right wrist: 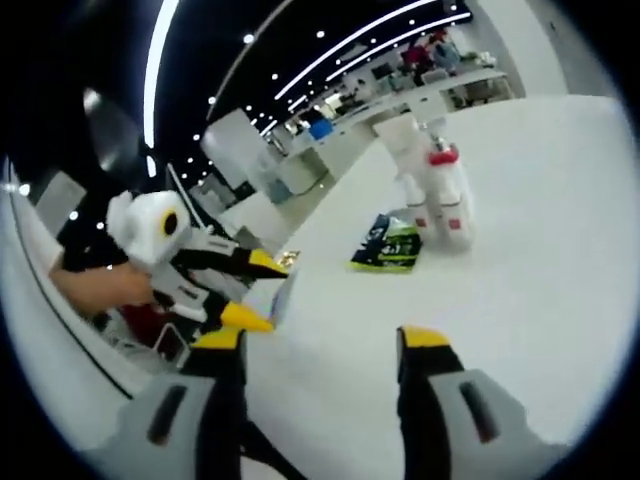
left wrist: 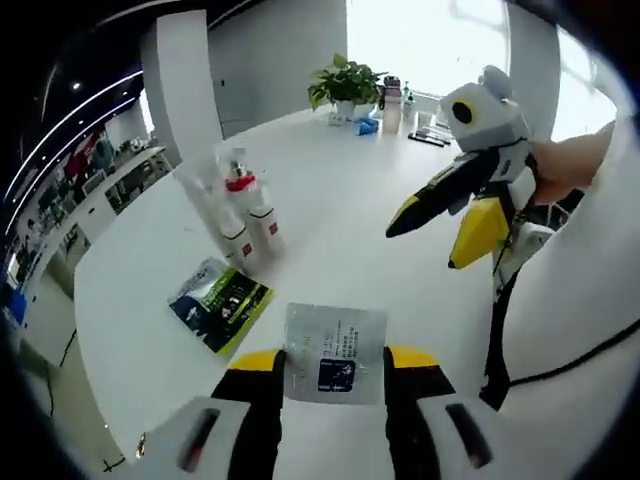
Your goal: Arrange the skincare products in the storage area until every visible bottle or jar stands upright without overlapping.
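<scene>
A flat, square silvery sachet (left wrist: 335,352) with a small blue label and dark print sits between the two yellow-tipped jaws of the left tool (left wrist: 335,365), its edges against both jaws, so that tool is clamped on it above the table (left wrist: 330,200). In the right gripper view the same sachet (right wrist: 283,292) shows as a thin pale sliver at the tips of the left tool (right wrist: 258,290), which a hand (right wrist: 100,285) holds.

Farther out on the table stand several slim white bottles (left wrist: 245,215), upright and close together, one with a red cap; they look smooth and plastic, though blurred. In the right gripper view these bottles (right wrist: 435,195) stand just behind a flat green and dark packet (right wrist: 390,245). That glossy packet (left wrist: 220,302) lies flat near the bottles' base.

The right tool (right wrist: 325,345) has its jaws spread apart with nothing between them. In the left gripper view the right tool (left wrist: 435,235) hangs in the air over the table, gripped by a hand (left wrist: 570,165).

The table is round-edged, white and smooth. A potted green plant (left wrist: 345,85) stands at its far side beside a bright window. Ceiling light strips (right wrist: 360,50) run over an open office.
</scene>
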